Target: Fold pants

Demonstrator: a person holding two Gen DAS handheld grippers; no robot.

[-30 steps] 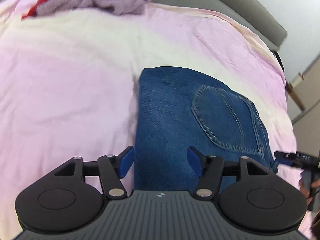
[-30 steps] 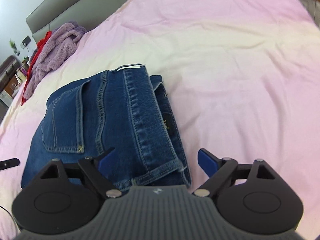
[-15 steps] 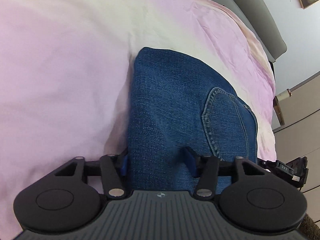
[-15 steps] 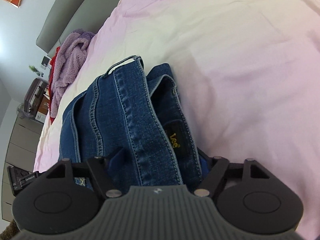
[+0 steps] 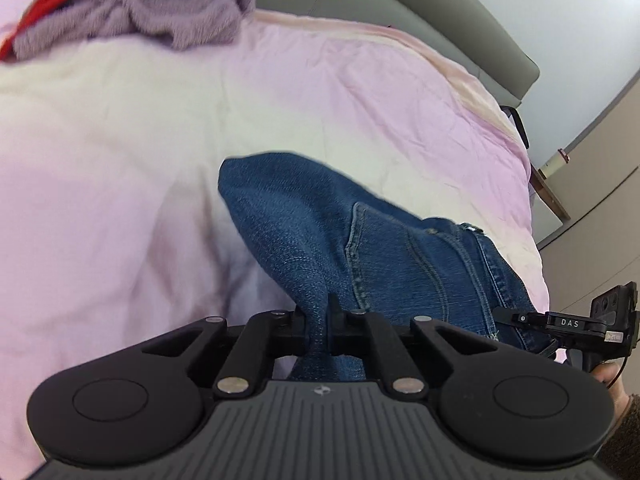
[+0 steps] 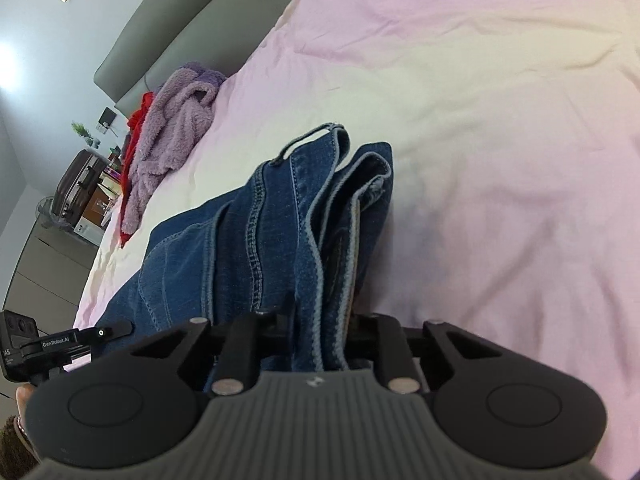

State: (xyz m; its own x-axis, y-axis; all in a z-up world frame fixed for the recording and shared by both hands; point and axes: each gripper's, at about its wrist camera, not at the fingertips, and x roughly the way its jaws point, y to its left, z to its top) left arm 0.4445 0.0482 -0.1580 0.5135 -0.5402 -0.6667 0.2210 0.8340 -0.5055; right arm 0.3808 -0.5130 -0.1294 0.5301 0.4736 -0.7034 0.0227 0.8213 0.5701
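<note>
The folded blue jeans (image 5: 320, 232) are held off the pink bed cover, back pocket up. My left gripper (image 5: 318, 320) is shut on the folded edge of the jeans. In the right wrist view the jeans (image 6: 256, 232) show their waistband and stacked layers. My right gripper (image 6: 320, 328) is shut on the waistband end. Each gripper shows at the edge of the other's view: the right gripper (image 5: 576, 326) and the left gripper (image 6: 60, 342).
The pink and cream bed cover (image 5: 120, 160) spreads all around. A purple fleece garment over something red (image 5: 152, 4) lies by the grey headboard (image 5: 400, 12); it also shows in the right wrist view (image 6: 168, 128). A suitcase and drawers (image 6: 76, 188) stand beside the bed.
Both grippers closed onto opposite ends of the folded jeans and lifted them off the bed; the jeans now hang bunched between the fingers.
</note>
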